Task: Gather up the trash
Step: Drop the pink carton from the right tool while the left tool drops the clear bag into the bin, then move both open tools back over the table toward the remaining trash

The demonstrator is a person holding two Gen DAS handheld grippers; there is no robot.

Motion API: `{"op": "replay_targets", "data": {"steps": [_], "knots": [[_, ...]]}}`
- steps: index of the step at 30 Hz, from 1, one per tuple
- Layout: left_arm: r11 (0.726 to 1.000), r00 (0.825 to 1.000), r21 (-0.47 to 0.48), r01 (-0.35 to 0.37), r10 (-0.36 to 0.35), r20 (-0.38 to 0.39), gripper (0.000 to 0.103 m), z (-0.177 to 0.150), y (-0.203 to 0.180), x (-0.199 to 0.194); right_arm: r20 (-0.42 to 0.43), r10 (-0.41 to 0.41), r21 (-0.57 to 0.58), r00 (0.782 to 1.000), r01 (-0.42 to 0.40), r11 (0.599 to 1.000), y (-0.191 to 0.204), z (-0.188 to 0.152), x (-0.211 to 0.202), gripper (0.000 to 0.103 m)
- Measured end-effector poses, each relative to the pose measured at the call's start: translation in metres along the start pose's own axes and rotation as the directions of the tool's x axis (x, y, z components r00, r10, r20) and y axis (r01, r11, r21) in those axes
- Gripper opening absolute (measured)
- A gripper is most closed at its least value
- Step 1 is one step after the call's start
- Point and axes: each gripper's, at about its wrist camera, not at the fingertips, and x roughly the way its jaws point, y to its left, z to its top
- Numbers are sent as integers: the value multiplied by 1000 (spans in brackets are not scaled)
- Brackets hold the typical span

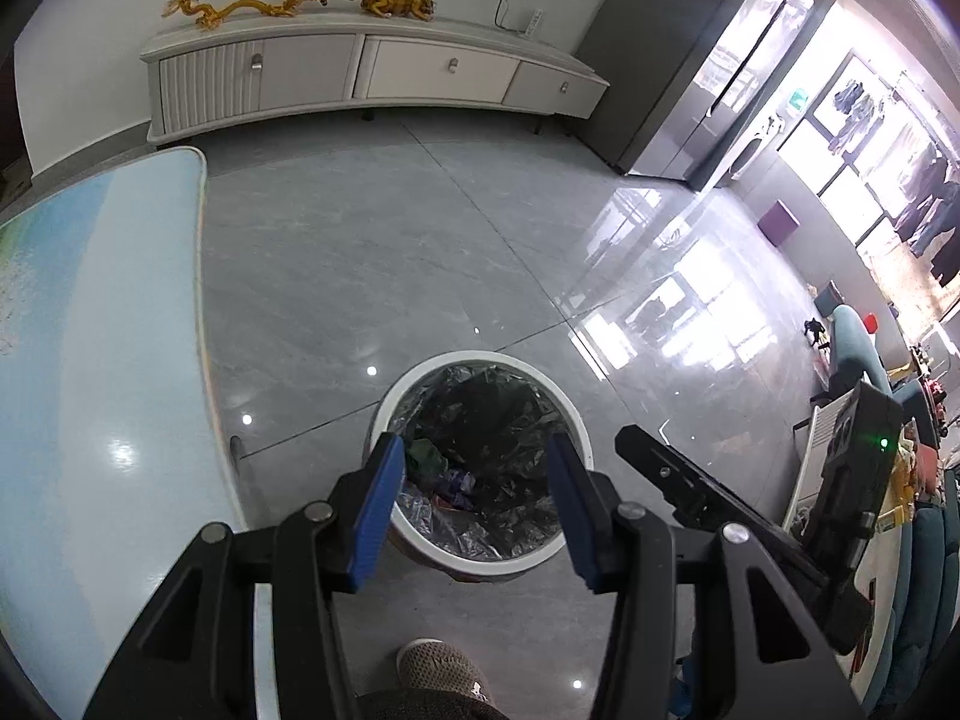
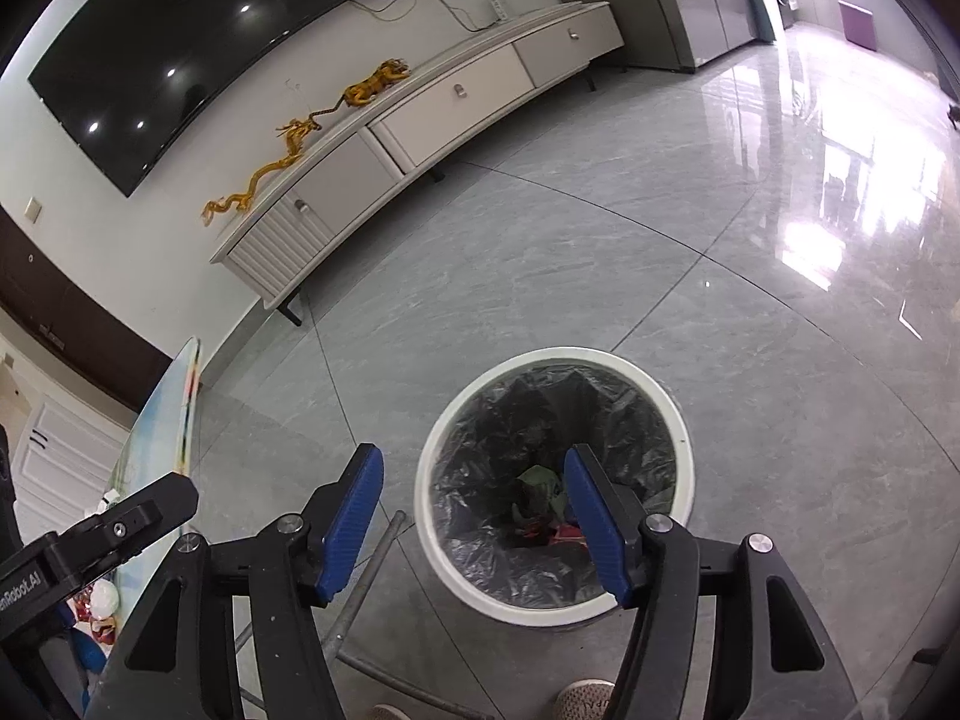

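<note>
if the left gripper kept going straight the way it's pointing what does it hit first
Probably the bin: the open left gripper frames its mouth, so it would likely pass the white rim and meet the black liner or the trash inside. Depth is hard to judge.

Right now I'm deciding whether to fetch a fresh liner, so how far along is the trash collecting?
Some is done: crumpled trash lies at the bottom of the lined bin. Nothing is in hand: the left gripper and right gripper hang over it with jaws open and empty. No loose trash shows on the floor in view, so what's left can't be judged.
</note>
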Motion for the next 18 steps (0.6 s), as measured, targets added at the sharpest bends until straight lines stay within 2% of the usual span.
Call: {"op": "replay_targets", "data": {"steps": [2, 4, 8, 11, 18], "knots": [[1000, 999, 3, -8, 8, 38, 50, -2, 10, -19, 2, 1, -24, 1000, -1, 1000, 15, 1, -1, 61], [1000, 997, 1, -16, 16, 73, 58, -5, 20, -36, 6, 3, -50, 1000, -2, 999, 31, 1, -3, 61], [999, 988, -6, -34, 34, 151, 59, -15, 51, -79, 10, 10, -106, 1000, -9, 994, 66, -1, -6, 61], [997, 974, -6, -79, 79, 210, 59, -27, 81, -115, 10, 20, -152, 1000, -18, 988, 96, -5, -7, 61], [981, 944, -94, -170, 189, 272, 59, -71, 170, -182, -20, 37, -274, 999, -41, 961, 165, -26, -5, 61]]}}
